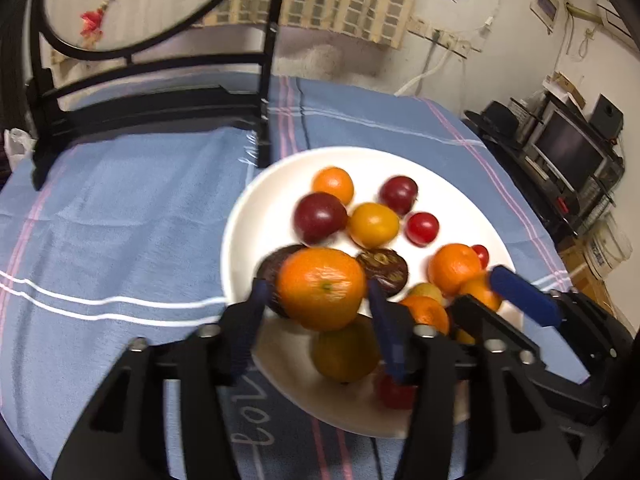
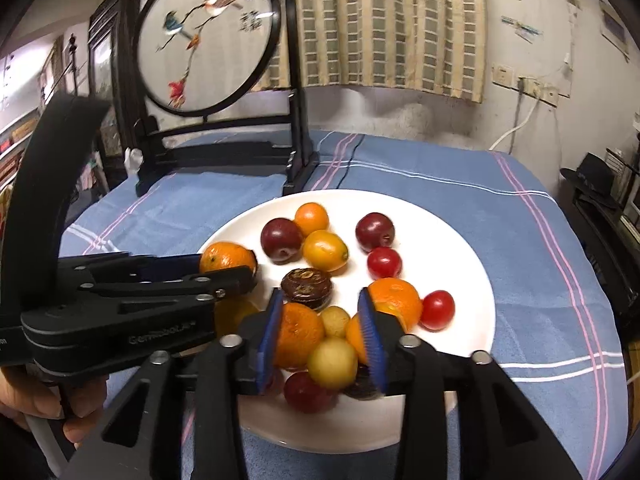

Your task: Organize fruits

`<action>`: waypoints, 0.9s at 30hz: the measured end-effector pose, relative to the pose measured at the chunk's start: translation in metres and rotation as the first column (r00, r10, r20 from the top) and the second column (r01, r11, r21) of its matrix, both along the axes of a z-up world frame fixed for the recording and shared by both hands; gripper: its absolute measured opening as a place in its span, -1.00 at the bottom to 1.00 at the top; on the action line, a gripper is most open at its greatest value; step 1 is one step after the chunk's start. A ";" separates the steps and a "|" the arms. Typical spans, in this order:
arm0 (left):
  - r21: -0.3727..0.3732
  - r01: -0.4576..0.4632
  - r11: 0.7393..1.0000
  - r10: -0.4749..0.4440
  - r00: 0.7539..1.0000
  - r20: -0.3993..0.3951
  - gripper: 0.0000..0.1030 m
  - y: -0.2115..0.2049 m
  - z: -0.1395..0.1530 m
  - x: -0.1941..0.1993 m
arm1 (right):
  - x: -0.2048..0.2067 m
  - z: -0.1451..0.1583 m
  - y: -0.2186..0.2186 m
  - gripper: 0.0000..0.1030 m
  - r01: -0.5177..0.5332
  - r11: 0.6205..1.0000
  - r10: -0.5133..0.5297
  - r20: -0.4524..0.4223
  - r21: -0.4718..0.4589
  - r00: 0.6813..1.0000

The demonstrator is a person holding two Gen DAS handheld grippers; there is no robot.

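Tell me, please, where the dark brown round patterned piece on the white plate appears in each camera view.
Left wrist view: the dark brown piece lies right of centre, behind the left gripper's orange.
Right wrist view: centre, just beyond the right gripper.
Shared landmark: the yellow-orange fruit right behind it.

A white plate [image 2: 460,248] holds the fruit. At its centre sits a dark wrinkled fruit [image 2: 306,289]. Toward twelve o'clock lie a small orange [image 2: 311,217], two dark red plums [image 2: 281,239], and a yellow-orange fruit [image 2: 325,250]. Red cherry tomatoes [image 2: 384,262] sit near three o'clock. Oranges [image 2: 396,300] and pale yellow fruits [image 2: 332,363] crowd six o'clock.
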State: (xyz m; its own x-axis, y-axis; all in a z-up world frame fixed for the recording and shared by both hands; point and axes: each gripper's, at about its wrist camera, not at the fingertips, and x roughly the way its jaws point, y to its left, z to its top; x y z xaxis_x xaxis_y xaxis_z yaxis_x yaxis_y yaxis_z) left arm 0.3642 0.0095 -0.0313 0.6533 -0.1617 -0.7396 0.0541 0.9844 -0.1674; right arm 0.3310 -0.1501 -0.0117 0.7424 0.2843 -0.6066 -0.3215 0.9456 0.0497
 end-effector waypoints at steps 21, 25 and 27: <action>-0.009 0.022 1.000 -0.022 0.998 0.055 0.70 0.002 0.020 -0.025 | -0.011 0.005 -0.012 0.41 0.018 0.999 -0.018 0.001 0.031 1.000; -0.018 0.014 1.000 -0.013 0.998 0.065 0.77 0.006 0.025 -0.039 | -0.018 0.008 -0.021 0.50 0.036 0.998 -0.036 -0.004 0.044 0.999; -0.015 0.012 1.000 -0.011 0.998 0.067 0.79 0.007 0.027 -0.045 | -0.023 0.010 -0.023 0.51 0.038 0.998 -0.037 -0.007 0.046 0.999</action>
State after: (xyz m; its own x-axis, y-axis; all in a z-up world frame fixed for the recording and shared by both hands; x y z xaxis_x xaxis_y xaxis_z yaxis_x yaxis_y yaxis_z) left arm 0.3191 0.0166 -0.0043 0.6993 -0.1804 -0.6917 0.0770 0.9810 -0.1780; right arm 0.3080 -0.1736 -0.0022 0.7494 0.2844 -0.5980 -0.2853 0.9536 0.0959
